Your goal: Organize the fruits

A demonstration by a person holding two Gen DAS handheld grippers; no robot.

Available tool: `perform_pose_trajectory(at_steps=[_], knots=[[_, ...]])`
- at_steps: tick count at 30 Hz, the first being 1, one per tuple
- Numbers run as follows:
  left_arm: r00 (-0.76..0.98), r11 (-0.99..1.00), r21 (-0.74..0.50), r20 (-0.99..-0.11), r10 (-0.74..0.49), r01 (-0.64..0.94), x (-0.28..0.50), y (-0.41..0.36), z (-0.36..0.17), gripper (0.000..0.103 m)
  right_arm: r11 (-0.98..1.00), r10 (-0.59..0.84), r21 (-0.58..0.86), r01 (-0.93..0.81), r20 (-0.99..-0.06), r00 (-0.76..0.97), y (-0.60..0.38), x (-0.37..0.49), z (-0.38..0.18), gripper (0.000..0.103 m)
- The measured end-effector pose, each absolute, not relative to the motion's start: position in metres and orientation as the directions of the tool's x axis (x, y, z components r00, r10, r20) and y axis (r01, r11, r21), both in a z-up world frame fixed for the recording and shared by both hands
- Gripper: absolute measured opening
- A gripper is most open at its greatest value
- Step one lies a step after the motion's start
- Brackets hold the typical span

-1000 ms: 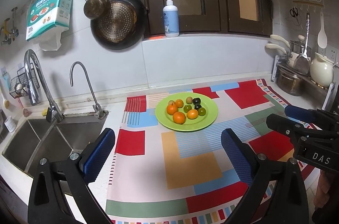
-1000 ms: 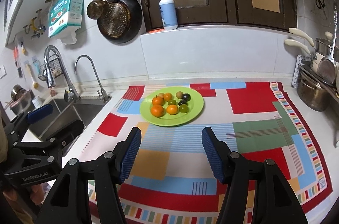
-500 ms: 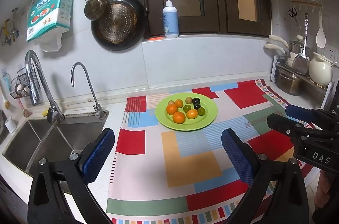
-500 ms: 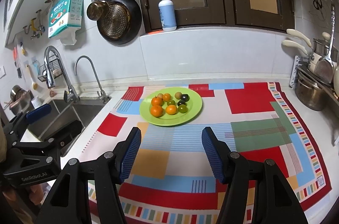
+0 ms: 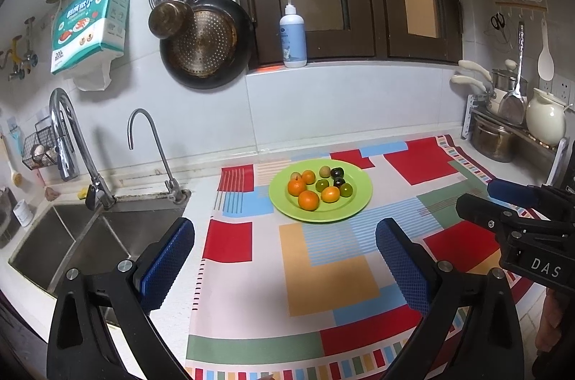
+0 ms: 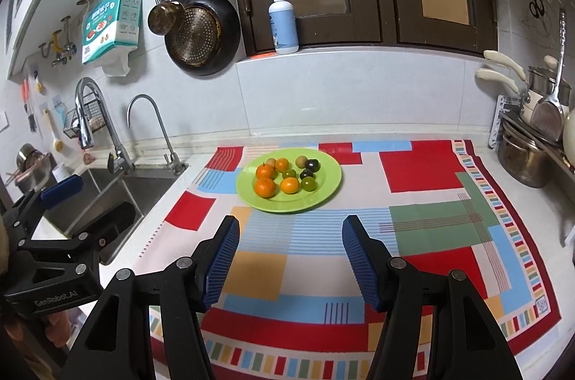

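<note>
A lime-green plate (image 5: 354, 205) (image 6: 329, 187) rests on a colourful patchwork mat at the back of the counter. On it lie several small fruits: orange tangerines (image 5: 308, 200) (image 6: 265, 187), green ones (image 5: 346, 190) (image 6: 308, 184), dark ones (image 5: 336, 172) (image 6: 312, 165) and a tan one (image 5: 324, 170) (image 6: 300, 160). My left gripper (image 5: 285, 257) hangs open well short of the plate, nothing between its blue pads. My right gripper (image 6: 290, 254) is also open and empty, in front of the plate. Each gripper shows at the edge of the other's view.
A steel sink (image 5: 75, 247) with two taps (image 5: 73, 142) lies left of the mat. Pots and a kettle on a rack (image 5: 517, 128) stand at the right. A pan (image 5: 205, 42) hangs on the wall, and a soap bottle (image 5: 293, 33) stands on the sill.
</note>
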State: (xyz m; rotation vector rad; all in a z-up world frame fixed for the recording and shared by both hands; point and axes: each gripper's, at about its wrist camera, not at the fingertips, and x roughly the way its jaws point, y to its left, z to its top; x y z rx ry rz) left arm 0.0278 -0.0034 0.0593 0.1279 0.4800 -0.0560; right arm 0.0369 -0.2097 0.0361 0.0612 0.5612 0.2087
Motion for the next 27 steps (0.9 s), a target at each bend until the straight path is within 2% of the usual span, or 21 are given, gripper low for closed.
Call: perform_pose_trajectory(at_steps=[27], knots=[[0.885, 0.991, 0.107, -0.464, -0.022, 0.081, 0.0303, -0.0017, 0.0609, 0.103, 0.977, 0.214, 0.115, -0.180, -0.522, 0.826, -0.2074, 0.0366, 0.0361, 0.060]])
